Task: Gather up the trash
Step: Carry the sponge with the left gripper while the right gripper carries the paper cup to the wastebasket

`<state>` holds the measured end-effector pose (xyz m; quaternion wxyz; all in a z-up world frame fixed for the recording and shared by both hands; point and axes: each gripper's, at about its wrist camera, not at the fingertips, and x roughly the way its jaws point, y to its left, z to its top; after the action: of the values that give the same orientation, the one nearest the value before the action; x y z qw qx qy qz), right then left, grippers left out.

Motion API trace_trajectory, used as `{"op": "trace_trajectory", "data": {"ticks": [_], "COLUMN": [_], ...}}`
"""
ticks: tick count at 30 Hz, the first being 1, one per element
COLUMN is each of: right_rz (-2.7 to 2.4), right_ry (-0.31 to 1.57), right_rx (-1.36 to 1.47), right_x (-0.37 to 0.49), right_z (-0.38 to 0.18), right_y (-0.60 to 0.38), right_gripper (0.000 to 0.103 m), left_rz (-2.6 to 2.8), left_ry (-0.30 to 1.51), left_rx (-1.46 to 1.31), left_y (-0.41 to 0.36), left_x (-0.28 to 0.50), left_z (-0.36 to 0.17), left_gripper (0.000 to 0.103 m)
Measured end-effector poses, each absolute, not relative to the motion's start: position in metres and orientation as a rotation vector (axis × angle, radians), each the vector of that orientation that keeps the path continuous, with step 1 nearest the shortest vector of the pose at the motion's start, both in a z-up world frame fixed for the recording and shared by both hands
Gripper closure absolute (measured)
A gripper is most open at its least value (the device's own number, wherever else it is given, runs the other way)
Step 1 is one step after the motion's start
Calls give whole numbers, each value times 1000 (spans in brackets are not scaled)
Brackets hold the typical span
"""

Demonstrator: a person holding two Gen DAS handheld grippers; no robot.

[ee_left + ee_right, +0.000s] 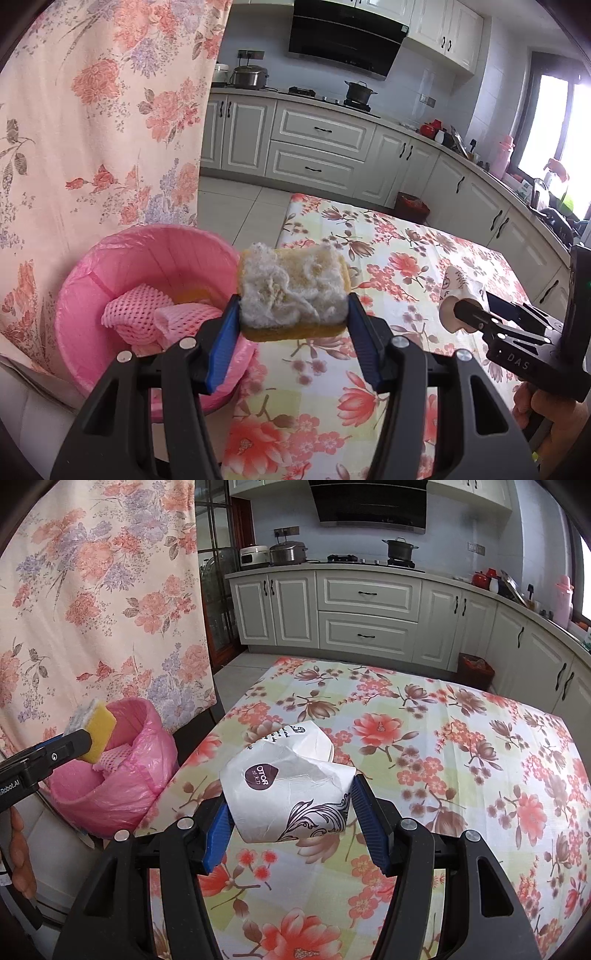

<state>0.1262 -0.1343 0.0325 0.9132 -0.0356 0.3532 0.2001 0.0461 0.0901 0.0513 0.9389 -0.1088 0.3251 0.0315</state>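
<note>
Clamped in the left tool (293,314), a worn sponge (291,291) hangs by the rim of the pink-lined bin (110,258) — the drop-in step — while the right tool (290,812) grips a crumpled paper cup (288,794) above the floral counter (443,775), needing carrying binward next.

My left gripper (293,314) holds the sponge (291,291) in its jaws, above the worktop's (388,258) left edge and just right of the bin (110,295) standing beside it. Foam netting (136,314) lies in the bin. To the right, my right gripper (290,808) holds the crumpled paper cup (284,794) over the worktop. Kitchen cabinets (365,609) stand behind.
</note>
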Motion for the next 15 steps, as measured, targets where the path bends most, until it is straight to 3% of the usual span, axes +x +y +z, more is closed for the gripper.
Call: {"op": "trace_trajectory", "data": {"ticks": [15], "right_rz": [537], "right_ry": [727], "right_rx": [-95], "right_x": [118], "right_z": [45], "right_y": [-70], "right_gripper": [45], "left_rz": [180], "left_ry": [634], "left_rx": [-235], "left_y": [165], "left_x": [22], "left_z": [61], "left_gripper": [49]}}
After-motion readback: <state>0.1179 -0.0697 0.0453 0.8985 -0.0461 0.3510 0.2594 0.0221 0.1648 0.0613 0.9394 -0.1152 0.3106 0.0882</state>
